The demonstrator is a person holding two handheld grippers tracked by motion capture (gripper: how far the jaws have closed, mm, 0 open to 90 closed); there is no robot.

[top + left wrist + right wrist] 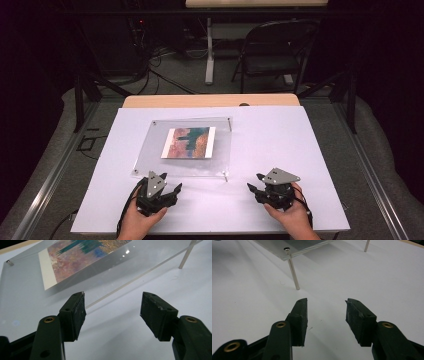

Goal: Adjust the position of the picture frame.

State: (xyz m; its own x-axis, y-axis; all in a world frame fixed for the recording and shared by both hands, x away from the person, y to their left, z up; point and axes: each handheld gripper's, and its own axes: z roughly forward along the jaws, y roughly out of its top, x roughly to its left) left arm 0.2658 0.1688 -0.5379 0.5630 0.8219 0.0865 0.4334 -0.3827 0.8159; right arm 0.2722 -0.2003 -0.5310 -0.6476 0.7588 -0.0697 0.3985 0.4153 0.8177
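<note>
- Clear acrylic frame [187, 147] sits on the white table [280, 145], left of centre, raised on thin metal legs at its corners.
- Colourful print [188, 142] is sandwiched inside the frame: teal, pink and orange patches with a white border.
- Left gripper [159, 189] rests low on the table just in front of the frame's near edge, at its left end. Jaws spread apart, nothing between them, not touching the frame.
- Left gripper view: frame's near edge [120, 287] runs diagonally just ahead of the pads [80, 312]; print visible beyond it.
- Right gripper [256, 186] sits near the table's front edge, to the right of the frame and apart from it. Jaws parted, empty, gripping nothing.
- Right gripper view: one metal leg [293, 272] stands on the table ahead of the left pad [302, 320], clear gap between them; a second leg [367, 245] is farther off.
- Both hands hold the gripper bodies from behind; left hand [137, 222], right hand [295, 215].
- Folding chair [272, 50] stands on the floor beyond the table.
</note>
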